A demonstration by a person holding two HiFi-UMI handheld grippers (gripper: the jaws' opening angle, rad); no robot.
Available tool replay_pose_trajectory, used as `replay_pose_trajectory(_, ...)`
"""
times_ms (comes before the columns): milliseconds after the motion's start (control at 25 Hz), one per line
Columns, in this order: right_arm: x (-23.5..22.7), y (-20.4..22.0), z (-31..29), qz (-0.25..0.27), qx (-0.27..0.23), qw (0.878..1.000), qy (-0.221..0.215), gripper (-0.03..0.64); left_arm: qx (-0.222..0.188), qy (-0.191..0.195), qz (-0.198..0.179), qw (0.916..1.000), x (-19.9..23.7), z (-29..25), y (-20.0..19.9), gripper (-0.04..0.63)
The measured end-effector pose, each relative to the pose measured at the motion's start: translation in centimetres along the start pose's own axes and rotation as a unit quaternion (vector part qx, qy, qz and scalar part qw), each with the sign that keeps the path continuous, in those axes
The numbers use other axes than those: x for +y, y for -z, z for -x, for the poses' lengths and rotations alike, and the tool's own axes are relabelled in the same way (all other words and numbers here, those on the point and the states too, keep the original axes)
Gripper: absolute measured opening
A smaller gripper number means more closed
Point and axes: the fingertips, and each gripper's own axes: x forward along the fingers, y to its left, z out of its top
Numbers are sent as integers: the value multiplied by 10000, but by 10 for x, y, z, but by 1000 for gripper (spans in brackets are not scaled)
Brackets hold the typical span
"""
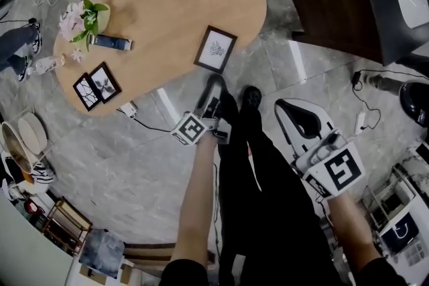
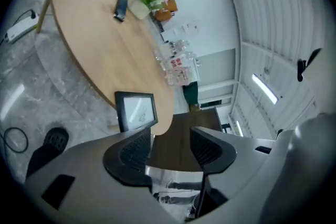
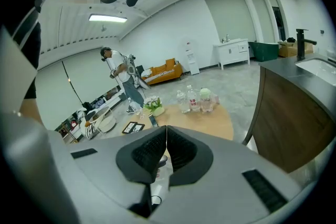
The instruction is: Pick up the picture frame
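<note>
Bright ceiling strips, glare on the floor, fisheye-dark edges, sharp focus.

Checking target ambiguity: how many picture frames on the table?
3: one picture frame at the near table edge; two frames side by side at its left end. None seems hidden.

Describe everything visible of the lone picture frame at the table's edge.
The picture frame is rectangular: thin black border, wide white mat, small dark sketch in the middle. It seems propped up, leaning back, facing the person, at the edge of the wooden table. Nothing else touches it.
</note>
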Motion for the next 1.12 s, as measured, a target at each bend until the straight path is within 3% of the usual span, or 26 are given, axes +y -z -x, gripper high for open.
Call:
replay_pose_trajectory(320, -14, 32, -18, -270, 308, 9991, 128, 14, 217, -224, 224, 9993, 65, -30, 13, 299)
replay_pose_trajectory(560, -15, 51, -30, -461, 461, 9978, 155, 14, 322, -317, 360, 9983, 90, -51, 21, 310)
replay_pose_trajectory(880, -25, 63, -35, -557, 589, 9964, 248, 13, 173, -179, 666, 9975, 103, -78, 16, 314)
replay_pose_trajectory(1040, -26, 67, -36, -562, 643, 9960, 273, 14, 26, 102, 1061, 9943, 101, -87, 12, 311)
replay_pose_trajectory(1120, -27, 70, -35, -600, 656, 9955, 315, 14, 83, 172, 1058, 9942, 100, -91, 13, 274)
